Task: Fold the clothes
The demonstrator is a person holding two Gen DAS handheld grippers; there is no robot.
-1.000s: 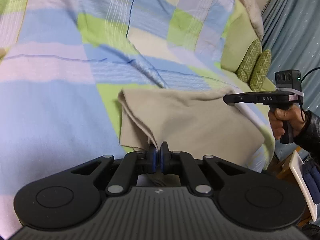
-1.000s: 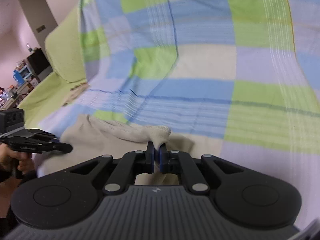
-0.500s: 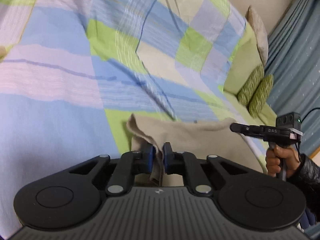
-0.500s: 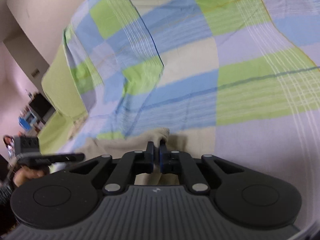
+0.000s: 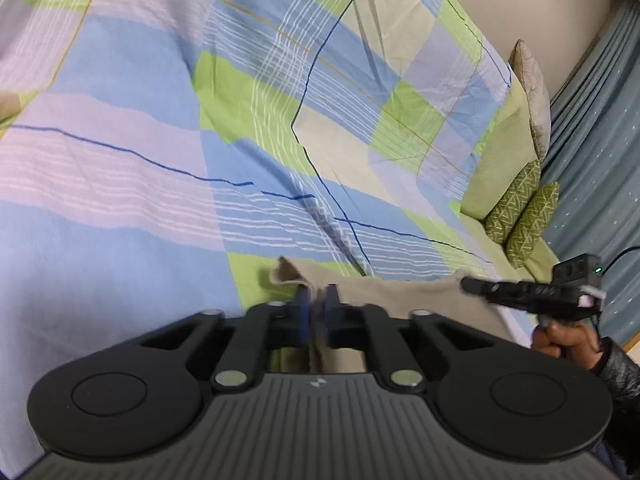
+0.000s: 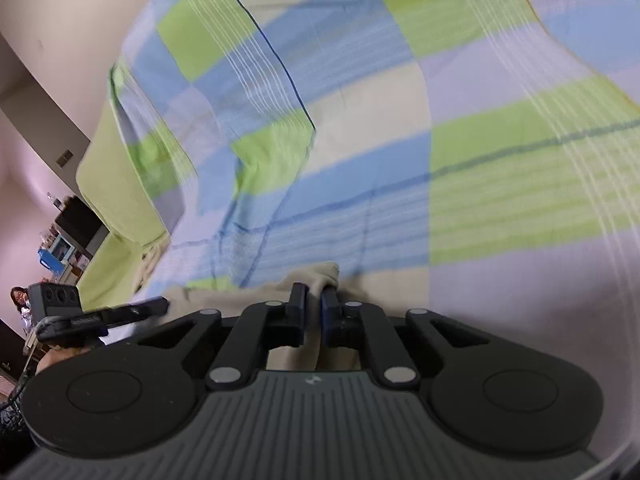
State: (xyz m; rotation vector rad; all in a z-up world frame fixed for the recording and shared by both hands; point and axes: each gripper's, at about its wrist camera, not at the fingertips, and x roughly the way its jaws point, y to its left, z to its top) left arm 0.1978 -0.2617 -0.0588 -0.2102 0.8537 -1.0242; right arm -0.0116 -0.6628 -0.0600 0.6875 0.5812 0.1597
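Your work surface is a big checked bedsheet in blue, green, lilac and cream point(image 5: 160, 184), spread wide and filling both views (blurred in the right wrist view). Behind it: plain cream wall point(image 5: 540, 8), grey-blue pleated curtain point(image 5: 600, 160) on your right, two green patterned cushions point(image 5: 524, 216) by the sheet's edge. Far left in the right wrist view, a cluttered dark shelf unit point(image 6: 68, 236), too small to read. The beige knit garment point(image 5: 400, 292) lies on the sheet's near edge, stretched between your tools. Your left gripper point(image 5: 316, 308) is clamped on one garment corner, fabric hanging through the fingers. Your right gripper point(image 6: 314, 308) pinches the opposite bunched corner; nothing blocks either grip.
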